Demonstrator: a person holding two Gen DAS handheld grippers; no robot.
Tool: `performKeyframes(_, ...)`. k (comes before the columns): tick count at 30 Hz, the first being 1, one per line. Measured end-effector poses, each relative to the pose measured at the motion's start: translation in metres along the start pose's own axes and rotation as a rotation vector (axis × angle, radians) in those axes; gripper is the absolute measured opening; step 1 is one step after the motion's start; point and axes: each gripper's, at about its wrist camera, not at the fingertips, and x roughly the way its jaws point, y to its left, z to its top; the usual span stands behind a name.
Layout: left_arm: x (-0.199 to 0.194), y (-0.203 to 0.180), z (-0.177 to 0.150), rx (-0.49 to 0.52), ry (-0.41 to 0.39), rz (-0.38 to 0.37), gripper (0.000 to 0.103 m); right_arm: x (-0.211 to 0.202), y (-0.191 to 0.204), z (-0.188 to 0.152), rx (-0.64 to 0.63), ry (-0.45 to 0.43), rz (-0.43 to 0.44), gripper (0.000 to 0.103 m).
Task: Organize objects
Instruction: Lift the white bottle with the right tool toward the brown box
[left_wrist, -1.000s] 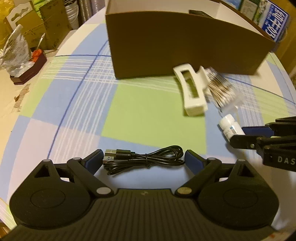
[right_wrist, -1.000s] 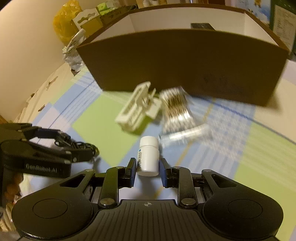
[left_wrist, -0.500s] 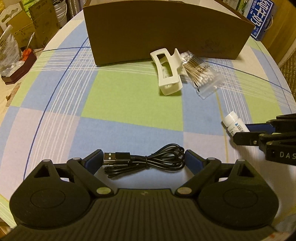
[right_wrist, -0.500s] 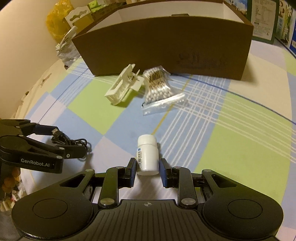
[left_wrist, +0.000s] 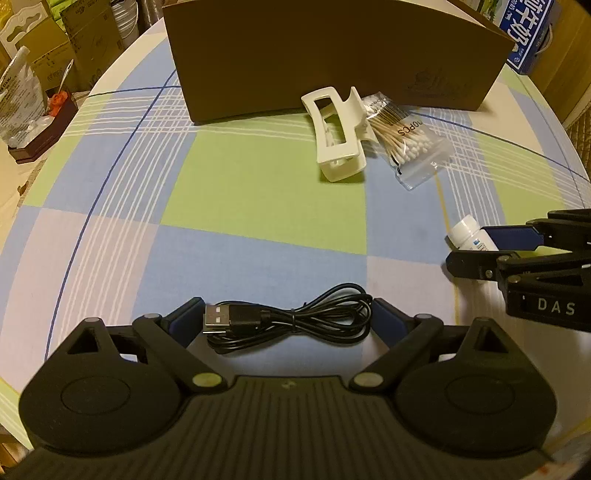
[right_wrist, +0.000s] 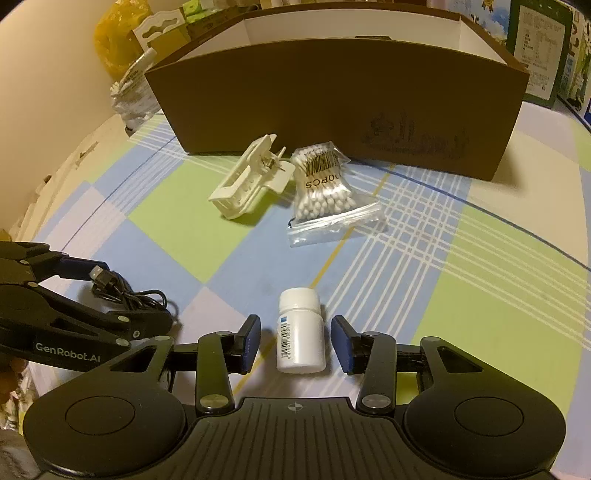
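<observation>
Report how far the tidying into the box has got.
Barely started. Done: nothing visibly. In hand: the open left gripper straddles the black USB cable; the open right gripper brackets the white bottle. Left: both, plus the hair claw and cotton swab bag, still lie outside the cardboard box.

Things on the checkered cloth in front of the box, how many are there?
4: hair clip and cotton swab bag by the box; cable between left gripper's fingers; bottle between right gripper's.

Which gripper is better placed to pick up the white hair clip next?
Neither is close. The left gripper straddles the cable; the right gripper straddles the bottle. The hair clip lies nearer left.
</observation>
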Motion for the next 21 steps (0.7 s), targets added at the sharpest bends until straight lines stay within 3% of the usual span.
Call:
performKeyframes(3, 0.000, 0.000, 0.000, 0.004, 0.002, -0.001, 0.093, 0.000, -0.001, 0.001, -0.009, 0.003, -0.008, 0.025)
performKeyframes(21, -0.011, 0.002, 0.013, 0.016, -0.030, -0.003, 0.092, -0.018, -0.007, 0.005, 0.032, -0.015, 0.013, 0.024)
